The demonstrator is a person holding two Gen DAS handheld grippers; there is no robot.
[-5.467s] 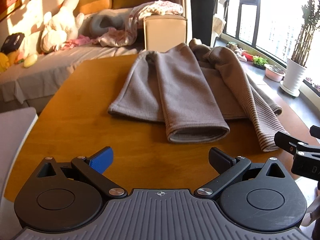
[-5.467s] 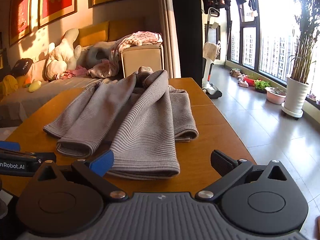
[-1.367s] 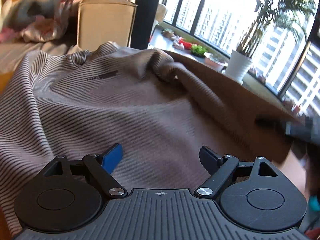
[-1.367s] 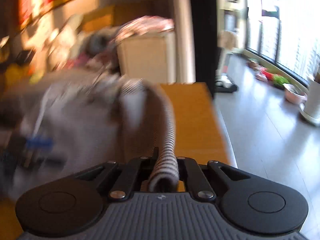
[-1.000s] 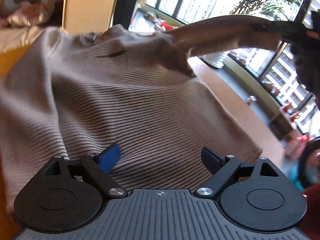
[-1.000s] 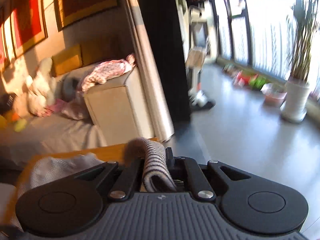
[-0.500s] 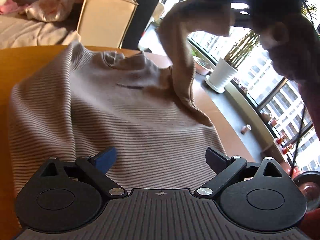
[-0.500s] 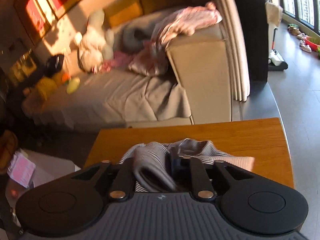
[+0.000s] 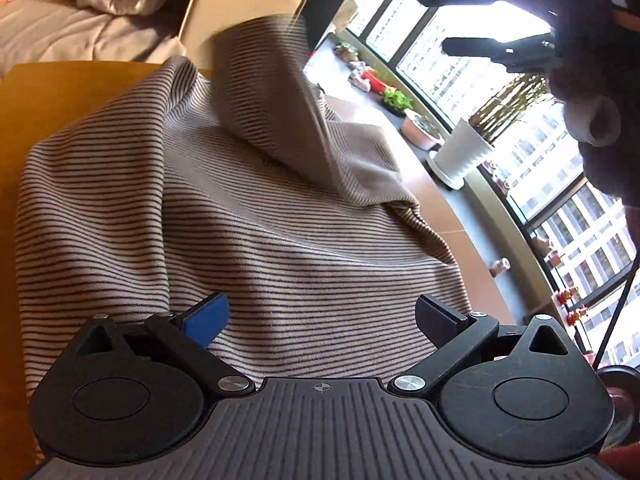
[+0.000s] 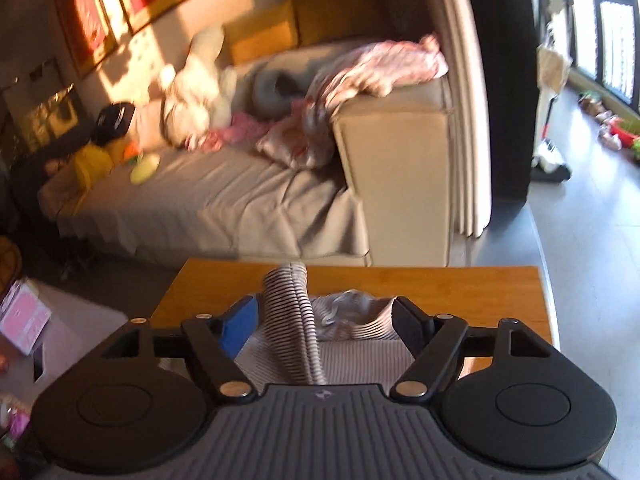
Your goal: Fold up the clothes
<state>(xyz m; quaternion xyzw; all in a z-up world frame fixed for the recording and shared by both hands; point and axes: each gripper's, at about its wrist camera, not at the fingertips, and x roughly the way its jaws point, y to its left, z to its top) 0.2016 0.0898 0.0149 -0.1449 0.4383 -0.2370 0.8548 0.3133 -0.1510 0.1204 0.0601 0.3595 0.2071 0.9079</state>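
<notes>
A grey-brown striped sweater point(image 9: 224, 216) lies spread on the wooden table point(image 9: 80, 92). Its right sleeve point(image 9: 272, 92) is in the air above the body, blurred. My left gripper point(image 9: 320, 316) is open and empty, low over the sweater's hem. My right gripper point(image 10: 320, 328) is open high above the table; the sleeve's cuff point(image 10: 294, 320) lies loose between its fingers, touching neither pad that I can see. The right gripper also shows in the left wrist view point(image 9: 480, 28) at the top right, jaws apart.
A sofa point(image 10: 240, 200) with clothes and a plush toy stands beyond the table's far edge. A beige armrest block point(image 9: 240, 12) is behind the sweater. A white plant pot point(image 9: 460, 152) and bowls stand on the floor by the windows at right.
My right gripper has opened and let go of the sleeve, which now drops toward the sweater's body. My left gripper has stayed open over the hem.
</notes>
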